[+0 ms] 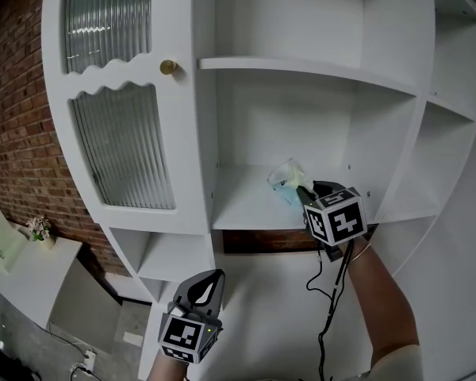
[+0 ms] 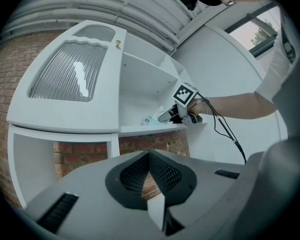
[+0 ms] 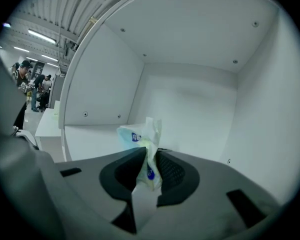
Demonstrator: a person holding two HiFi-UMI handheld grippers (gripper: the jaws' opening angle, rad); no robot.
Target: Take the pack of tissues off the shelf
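Right gripper (image 2: 166, 117) touches tissue pack (image 2: 152, 120) on shelf (image 2: 135, 130).

A ribbed-glass door (image 1: 125, 145) with a wavy-edged frame stands closed; a small brass knob (image 1: 168, 67) sits on its right edge, near the top; left of the door runs a red brick wall (image 1: 16, 133), and a further strip of brick (image 1: 262, 240) shows low to the door's right; below and left of the door a low white counter (image 1: 20, 272) carries a small plant with pale flowers (image 1: 40, 228); on the grey floor (image 1: 16, 340) beneath the door lies a white plug block (image 1: 86, 362) with a thin cable; in the left gripper view, ceiling pipes (image 2: 115, 9) run above the door, and a window (image 2: 257, 31) showing green foliage lies far to its right.
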